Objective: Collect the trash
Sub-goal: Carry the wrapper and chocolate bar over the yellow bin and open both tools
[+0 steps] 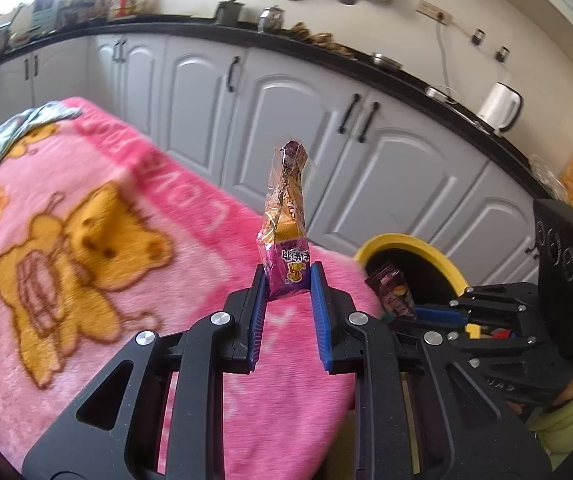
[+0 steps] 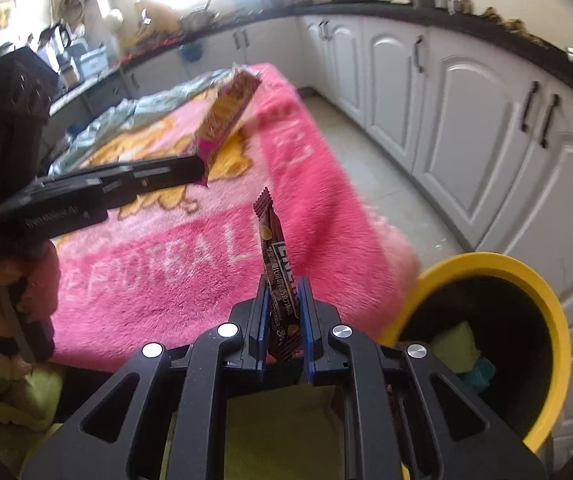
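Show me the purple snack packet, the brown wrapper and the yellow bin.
purple snack packet [image 1: 288,268], left wrist view, printed lower part between the jaws
brown wrapper [image 2: 274,256], right wrist view, middle of the strip
yellow bin [image 2: 558,312], right wrist view, right rim

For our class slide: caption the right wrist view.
Right gripper clamps a brown wrapper beside the yellow-rimmed bin.

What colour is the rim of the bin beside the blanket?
Yellow. The bin's rim shows best in the right wrist view; its inside is dark.
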### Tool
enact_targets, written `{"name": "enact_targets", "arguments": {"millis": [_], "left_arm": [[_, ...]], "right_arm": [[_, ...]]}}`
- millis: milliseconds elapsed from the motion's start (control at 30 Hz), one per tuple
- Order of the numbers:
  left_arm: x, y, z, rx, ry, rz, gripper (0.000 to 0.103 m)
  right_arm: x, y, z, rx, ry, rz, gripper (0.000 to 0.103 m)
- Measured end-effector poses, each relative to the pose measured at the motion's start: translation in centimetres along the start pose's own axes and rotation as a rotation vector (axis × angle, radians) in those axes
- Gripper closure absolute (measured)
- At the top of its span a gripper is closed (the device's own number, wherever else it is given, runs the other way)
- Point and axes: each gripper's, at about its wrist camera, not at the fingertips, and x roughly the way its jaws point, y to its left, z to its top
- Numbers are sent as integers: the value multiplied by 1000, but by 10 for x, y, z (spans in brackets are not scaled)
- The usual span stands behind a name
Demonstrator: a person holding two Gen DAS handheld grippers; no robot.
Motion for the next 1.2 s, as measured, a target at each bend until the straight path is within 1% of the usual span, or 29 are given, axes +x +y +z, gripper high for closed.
{"name": "enact_targets", "arguments": {"millis": [100, 267, 600, 700, 933, 1200], "left_arm": [[2, -20, 3, 29, -4, -27, 88], [3, -51, 7, 79, -14, -64, 88], [11, -94, 9, 149, -7, -112, 87], [20, -109, 9, 168, 3, -128, 87], [45, -131, 6, 192, 37, -150, 87], [83, -148, -7, 218, 108, -149, 87]], "right_arm": [[-24, -10, -5, 34, -43, -28, 89], [-62, -25, -13, 54, -109, -89, 89], [-111, -55, -37, 124, -188, -185, 89], [-118, -68, -47, 160, -198, -215, 89], [-125, -97, -69, 245, -205, -245, 89], [-108, -122, -86, 315, -179, -265, 89]]}}
